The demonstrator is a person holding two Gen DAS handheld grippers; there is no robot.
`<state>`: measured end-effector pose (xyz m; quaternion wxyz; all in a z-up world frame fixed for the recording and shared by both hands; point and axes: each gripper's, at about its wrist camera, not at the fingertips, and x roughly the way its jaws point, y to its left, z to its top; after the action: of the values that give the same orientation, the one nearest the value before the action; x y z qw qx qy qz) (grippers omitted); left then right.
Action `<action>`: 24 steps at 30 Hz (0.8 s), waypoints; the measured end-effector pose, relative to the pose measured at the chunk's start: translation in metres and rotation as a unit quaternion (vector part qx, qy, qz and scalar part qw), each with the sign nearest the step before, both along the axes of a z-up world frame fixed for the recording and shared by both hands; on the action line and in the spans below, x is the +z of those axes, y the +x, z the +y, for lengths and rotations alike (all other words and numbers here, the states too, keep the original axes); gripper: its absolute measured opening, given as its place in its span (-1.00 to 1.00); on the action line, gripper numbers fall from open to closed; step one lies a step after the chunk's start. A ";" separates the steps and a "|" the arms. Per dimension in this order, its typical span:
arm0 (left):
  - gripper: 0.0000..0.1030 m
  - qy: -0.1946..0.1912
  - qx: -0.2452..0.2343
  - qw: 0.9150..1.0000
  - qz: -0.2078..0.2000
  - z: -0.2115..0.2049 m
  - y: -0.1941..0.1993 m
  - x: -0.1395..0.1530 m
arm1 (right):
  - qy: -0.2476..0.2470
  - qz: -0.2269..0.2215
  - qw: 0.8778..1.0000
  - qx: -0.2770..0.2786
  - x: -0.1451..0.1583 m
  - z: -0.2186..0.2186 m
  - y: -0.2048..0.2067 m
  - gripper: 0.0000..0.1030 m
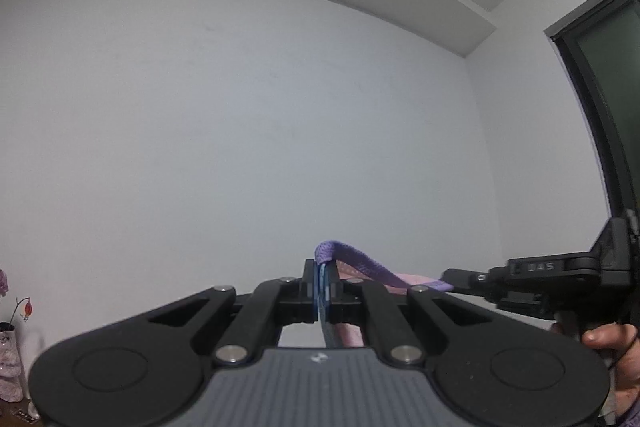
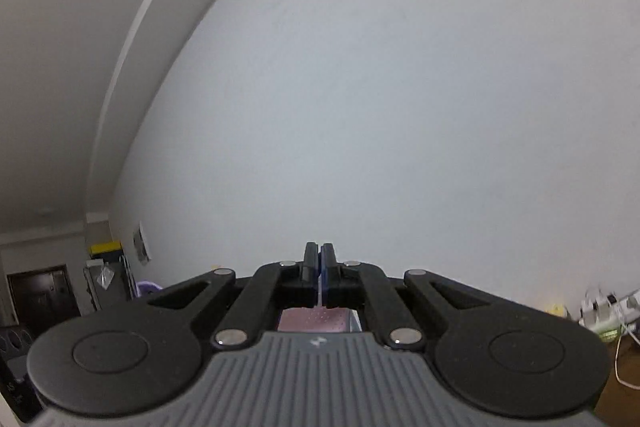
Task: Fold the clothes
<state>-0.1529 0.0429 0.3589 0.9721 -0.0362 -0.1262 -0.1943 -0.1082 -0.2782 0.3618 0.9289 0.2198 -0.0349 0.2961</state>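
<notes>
In the left wrist view my left gripper [image 1: 321, 273] is shut on the purple edge band [image 1: 360, 267] of a pink garment [image 1: 416, 281], held up in front of a white wall. The band runs right to my right gripper [image 1: 447, 279], which a person's hand [image 1: 612, 343] holds and which pinches the band's other end. In the right wrist view my right gripper [image 2: 319, 259] has its jaws pressed together, with pink dotted fabric [image 2: 312, 319] hanging just below them. The rest of the garment is hidden under both grippers.
A white wall [image 1: 280, 127] fills both views. A vase with flowers [image 1: 10, 355] stands low on the left and a dark window frame [image 1: 600, 107] is on the right. A dark door [image 2: 36, 291], a yellow box [image 2: 105, 247] and cables [image 2: 612, 307] sit at the edges.
</notes>
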 end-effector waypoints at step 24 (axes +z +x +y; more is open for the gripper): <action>-0.96 0.017 -0.048 0.999 0.003 0.016 0.034 -0.042 | -0.050 -0.023 0.998 -0.035 -0.011 0.003 0.055 -0.98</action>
<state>-0.1191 0.0592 0.3172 0.9627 -0.0267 -0.1177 -0.2422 -0.0533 -0.2756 0.3512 0.9476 0.1647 -0.0492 0.2694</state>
